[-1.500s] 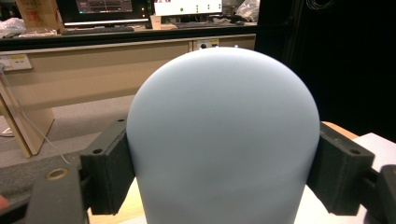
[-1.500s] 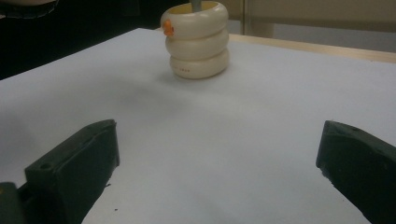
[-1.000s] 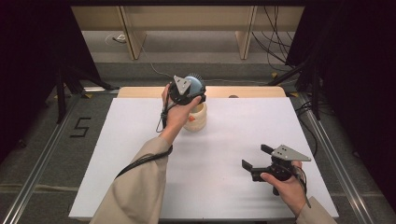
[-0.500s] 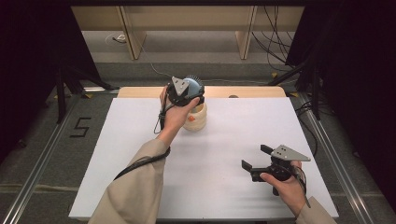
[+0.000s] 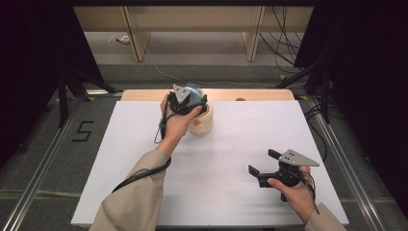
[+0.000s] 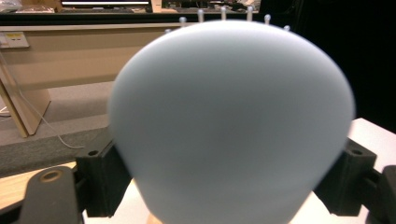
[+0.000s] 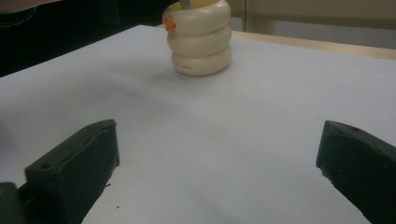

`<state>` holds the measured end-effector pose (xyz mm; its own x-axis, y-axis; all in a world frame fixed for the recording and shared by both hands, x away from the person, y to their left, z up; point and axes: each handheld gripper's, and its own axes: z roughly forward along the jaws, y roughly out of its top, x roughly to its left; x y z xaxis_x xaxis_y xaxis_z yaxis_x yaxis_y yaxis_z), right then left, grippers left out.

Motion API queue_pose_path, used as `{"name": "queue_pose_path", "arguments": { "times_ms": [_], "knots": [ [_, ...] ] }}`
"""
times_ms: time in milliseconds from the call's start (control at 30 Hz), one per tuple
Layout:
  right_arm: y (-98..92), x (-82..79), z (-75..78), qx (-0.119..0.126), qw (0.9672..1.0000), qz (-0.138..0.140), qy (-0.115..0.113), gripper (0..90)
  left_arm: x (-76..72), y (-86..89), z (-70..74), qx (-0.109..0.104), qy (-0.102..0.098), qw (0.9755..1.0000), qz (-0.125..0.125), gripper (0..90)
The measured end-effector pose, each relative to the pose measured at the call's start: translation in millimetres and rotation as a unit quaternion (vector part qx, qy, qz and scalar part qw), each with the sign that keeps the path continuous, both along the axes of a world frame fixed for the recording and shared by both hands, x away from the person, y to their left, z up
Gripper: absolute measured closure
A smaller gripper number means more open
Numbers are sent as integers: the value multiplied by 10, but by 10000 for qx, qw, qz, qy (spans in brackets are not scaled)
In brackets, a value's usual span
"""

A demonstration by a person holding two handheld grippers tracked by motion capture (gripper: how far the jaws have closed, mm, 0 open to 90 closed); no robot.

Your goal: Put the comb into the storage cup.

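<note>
A pale blue rounded object (image 6: 233, 116) with short pins along its top edge sits between the jaws of my left gripper (image 6: 229, 163), whose pads press on its two sides. From above, the left gripper (image 5: 185, 100) holds this blue object (image 5: 193, 88) just over a cream ringed holder (image 5: 202, 121) at the table's far middle. The holder (image 7: 201, 39) is made of three stacked rings with an orange spot, and something grey pokes into its mouth. My right gripper (image 5: 262, 162) rests near the front right, open and holding nothing (image 7: 219, 135).
The white tabletop (image 5: 120, 159) ends in a wooden strip (image 5: 255, 94) at the far side. A small orange dot (image 5: 237, 121) lies right of the holder. Dark stands and cables flank the table, and a pale bench stands behind it.
My left gripper with the blue object has shifted slightly to the left over the holder. The right gripper has stayed where it was.
</note>
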<state>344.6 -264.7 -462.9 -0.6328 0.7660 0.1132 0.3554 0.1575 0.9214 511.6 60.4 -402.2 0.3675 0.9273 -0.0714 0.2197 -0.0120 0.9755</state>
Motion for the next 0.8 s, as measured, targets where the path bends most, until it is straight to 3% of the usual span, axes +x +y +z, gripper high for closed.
{"name": "queue_pose_path", "arguments": {
  "times_ms": [800],
  "knots": [
    [5,4,-5,-2,10000,-6,1,2,-153,153,-33,2,67,10000,-50,162]
  ]
}}
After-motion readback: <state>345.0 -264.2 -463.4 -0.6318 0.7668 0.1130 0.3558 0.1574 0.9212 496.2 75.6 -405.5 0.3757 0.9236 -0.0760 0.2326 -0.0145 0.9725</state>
